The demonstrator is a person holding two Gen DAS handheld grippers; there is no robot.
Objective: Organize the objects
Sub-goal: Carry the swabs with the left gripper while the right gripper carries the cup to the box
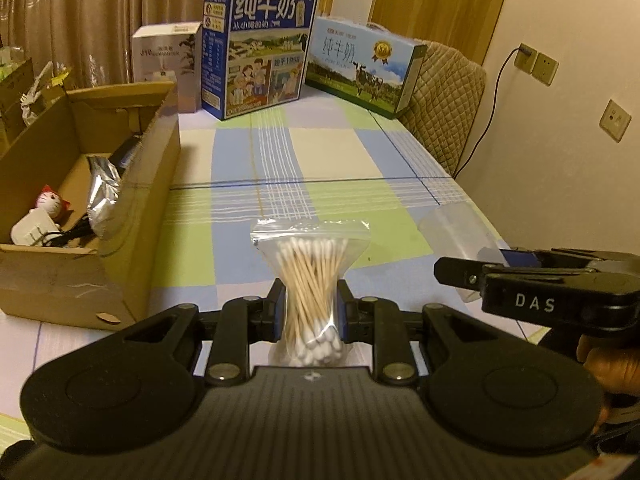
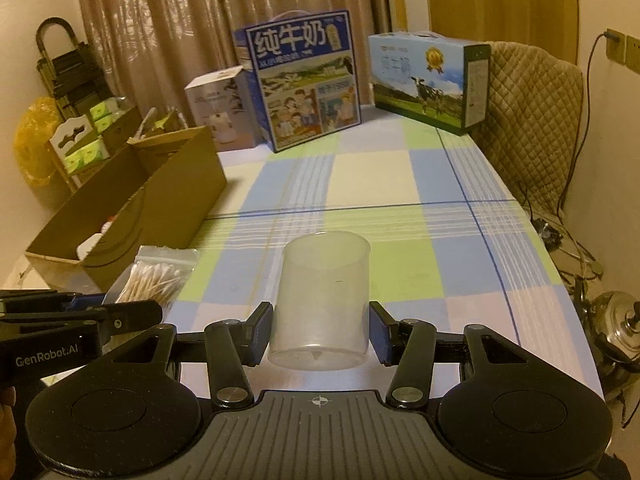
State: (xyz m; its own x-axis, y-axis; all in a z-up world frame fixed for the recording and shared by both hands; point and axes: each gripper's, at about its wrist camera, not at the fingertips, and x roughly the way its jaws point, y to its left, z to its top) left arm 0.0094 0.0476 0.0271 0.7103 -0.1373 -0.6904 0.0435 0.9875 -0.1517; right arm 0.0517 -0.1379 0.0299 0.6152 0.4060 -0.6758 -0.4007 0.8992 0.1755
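The cardboard box (image 1: 92, 200) at the counter's (image 1: 332, 152) left edge already held a few small things. Two items were left outside it. The left tool (image 1: 310, 308) pinched the bag of cotton swabs (image 1: 312, 280). The right tool (image 2: 320, 332) stood spread around the plastic cup (image 2: 322, 300), its pads just beside the walls.

Left gripper (image 1: 311, 308) clamped on a clear zip bag of wooden cotton swabs (image 1: 311, 280), pinched at mid-length (bag bulges above and below the blue pads). Open brown cardboard box (image 1: 132, 200) sits left on the checked tablecloth (image 1: 320, 160); right gripper (image 1: 472, 276) at a translucent plastic cup (image 1: 456, 228), grip state unclear.
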